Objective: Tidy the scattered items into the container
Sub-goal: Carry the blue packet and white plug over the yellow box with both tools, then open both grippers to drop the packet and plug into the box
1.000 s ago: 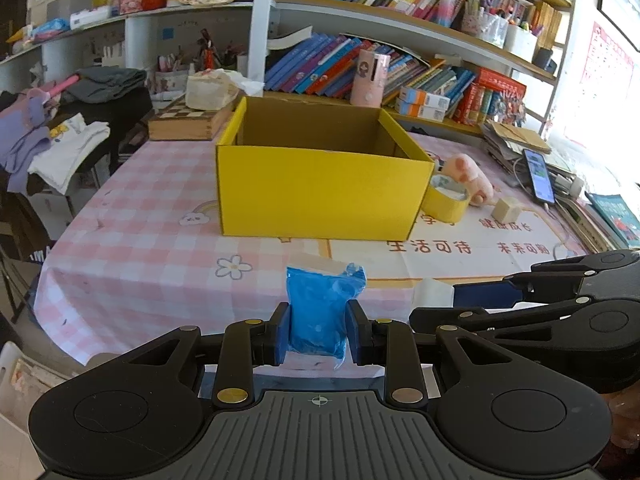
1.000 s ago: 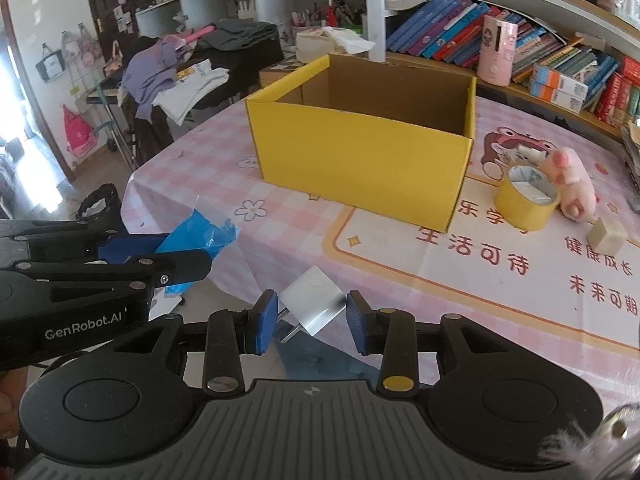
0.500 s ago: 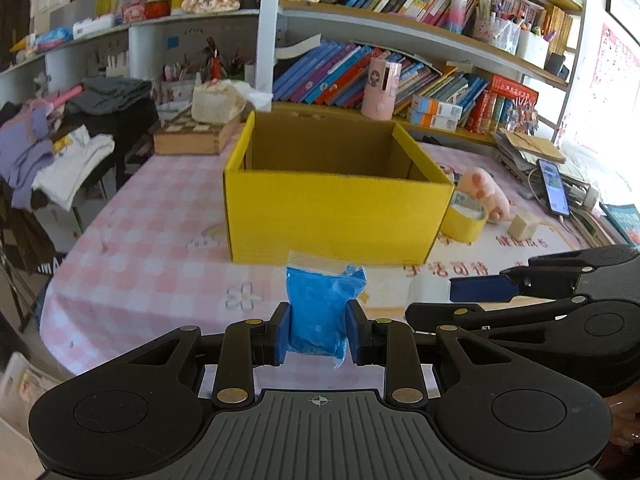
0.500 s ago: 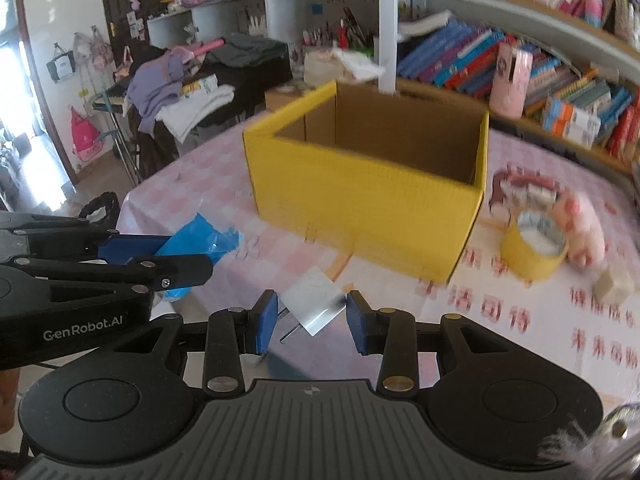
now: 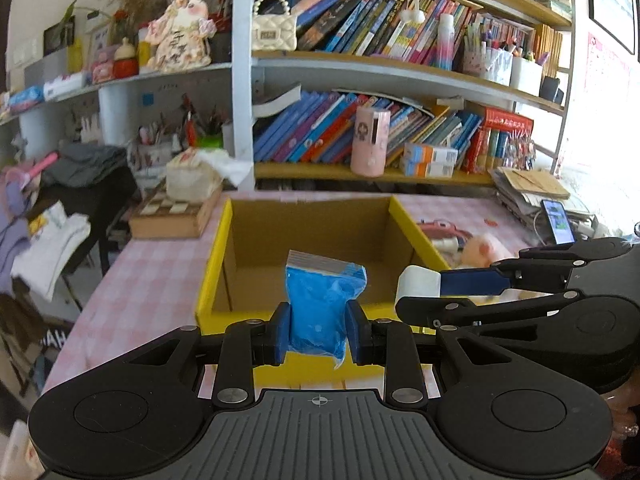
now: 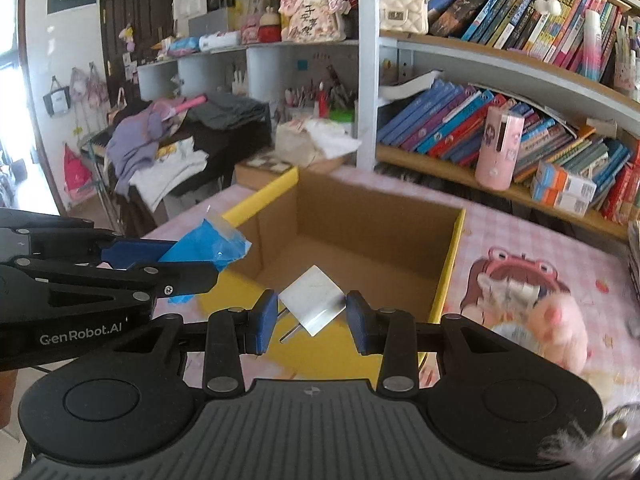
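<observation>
Blue packet [image 5: 320, 312] sits clamped in the left gripper [image 5: 319, 334] jaws, above the yellow box [image 5: 216, 268] near its front wall. The right gripper [image 6: 312, 322] jaws pinch a white plug adapter [image 6: 314, 304] there too. Only the right view shows its prongs; only the left shows a phone [image 5: 558, 226] on the table [image 5: 148, 276].

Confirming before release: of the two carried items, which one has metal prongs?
The white plug adapter in the right gripper; two prongs stick out its lower left. The left gripper's blue packet is soft plastic.
</observation>
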A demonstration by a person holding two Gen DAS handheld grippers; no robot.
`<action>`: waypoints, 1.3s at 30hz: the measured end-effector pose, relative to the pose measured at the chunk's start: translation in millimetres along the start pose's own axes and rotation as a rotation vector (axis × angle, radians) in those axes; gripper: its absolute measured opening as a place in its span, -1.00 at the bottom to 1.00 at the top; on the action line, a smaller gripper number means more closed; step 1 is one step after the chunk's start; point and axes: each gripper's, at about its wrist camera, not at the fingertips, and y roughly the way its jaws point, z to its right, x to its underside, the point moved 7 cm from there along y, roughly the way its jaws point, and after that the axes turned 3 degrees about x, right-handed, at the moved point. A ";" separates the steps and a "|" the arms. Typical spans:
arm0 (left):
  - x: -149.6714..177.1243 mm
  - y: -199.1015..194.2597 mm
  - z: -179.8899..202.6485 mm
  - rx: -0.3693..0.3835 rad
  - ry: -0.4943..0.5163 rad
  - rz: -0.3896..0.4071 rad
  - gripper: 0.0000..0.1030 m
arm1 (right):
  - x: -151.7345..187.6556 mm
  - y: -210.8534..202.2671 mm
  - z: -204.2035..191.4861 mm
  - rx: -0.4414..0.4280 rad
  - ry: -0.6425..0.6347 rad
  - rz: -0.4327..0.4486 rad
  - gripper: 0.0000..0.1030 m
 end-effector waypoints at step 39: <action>-21.1 196.8 -41.9 -0.007 0.213 -0.400 -0.21 | -26.1 200.7 40.6 -0.064 -0.470 -0.352 -0.04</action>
